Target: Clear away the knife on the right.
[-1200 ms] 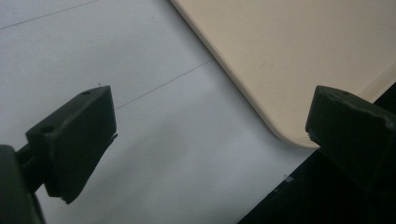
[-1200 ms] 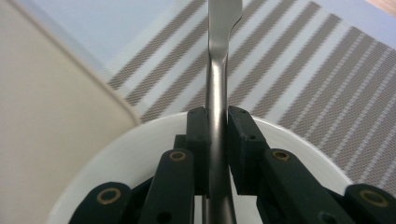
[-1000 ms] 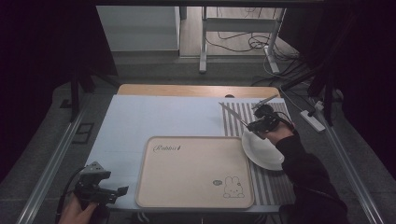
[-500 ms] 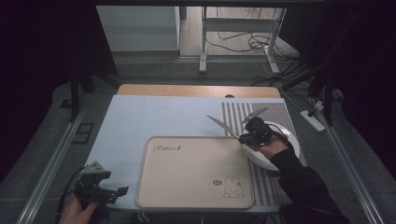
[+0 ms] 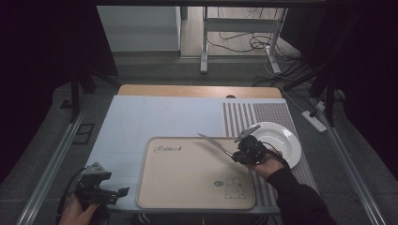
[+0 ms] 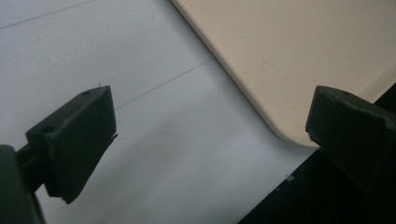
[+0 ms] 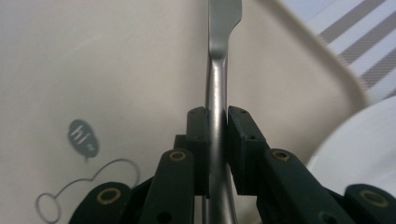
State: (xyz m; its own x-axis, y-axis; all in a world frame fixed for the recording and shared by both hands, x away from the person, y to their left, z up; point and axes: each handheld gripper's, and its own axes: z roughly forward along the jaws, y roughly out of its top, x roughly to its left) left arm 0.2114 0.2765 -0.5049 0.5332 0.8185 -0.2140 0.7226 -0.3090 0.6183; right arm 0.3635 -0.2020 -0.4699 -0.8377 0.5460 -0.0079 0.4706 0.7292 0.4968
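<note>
Now right gripper [image 7: 216,126] clamped on slim silver metal knife [image 7: 218,79] above beige rectangular tray [image 5: 187,173]; left gripper [image 6: 205,135] spread wide.

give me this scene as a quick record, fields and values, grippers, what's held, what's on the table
right gripper: shut on a metal utensil, above the tray's right part
metal utensil: handle clamped between the jaws, flat end pointing away over the tray; which utensil, cannot tell
left gripper: open, holds nothing, at the table's near left corner beside the tray
tray: beige, rabbit drawing, flat on the table
plate: white, right of the tray on a striped mat
</note>
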